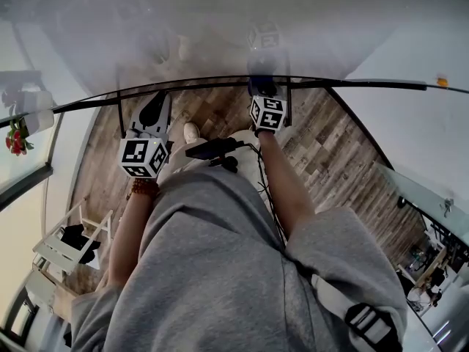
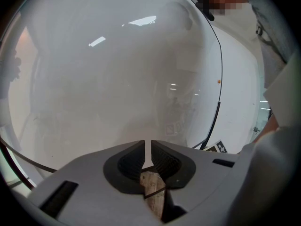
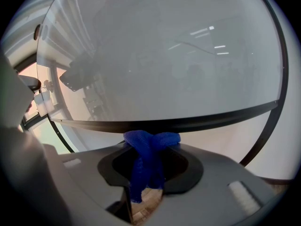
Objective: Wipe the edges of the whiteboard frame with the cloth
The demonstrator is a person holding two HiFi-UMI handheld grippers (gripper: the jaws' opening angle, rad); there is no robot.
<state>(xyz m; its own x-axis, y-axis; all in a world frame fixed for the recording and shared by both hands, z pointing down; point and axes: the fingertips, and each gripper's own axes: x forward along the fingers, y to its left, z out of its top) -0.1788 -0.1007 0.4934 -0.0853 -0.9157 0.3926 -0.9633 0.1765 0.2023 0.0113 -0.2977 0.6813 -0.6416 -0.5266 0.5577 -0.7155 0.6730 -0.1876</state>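
The whiteboard (image 1: 220,28) fills the top of the head view, with its black frame (image 1: 352,83) curving along the lower edge. My right gripper (image 1: 262,85) is shut on a blue cloth (image 1: 261,88) right at that lower edge. In the right gripper view the bunched cloth (image 3: 150,142) sticks out of the right gripper (image 3: 151,142) just below the black frame (image 3: 211,117); I cannot tell whether they touch. My left gripper (image 1: 156,103) points at the frame further left. In its own view the left gripper (image 2: 147,146) is shut on nothing, facing the white board surface (image 2: 117,79).
Wood-plank floor (image 1: 337,145) lies below the board. A white chair (image 1: 62,244) stands at the lower left, red flowers (image 1: 15,139) at the far left. The person's shoe (image 1: 192,131) is under the board. A black cable (image 1: 253,152) runs along the right arm.
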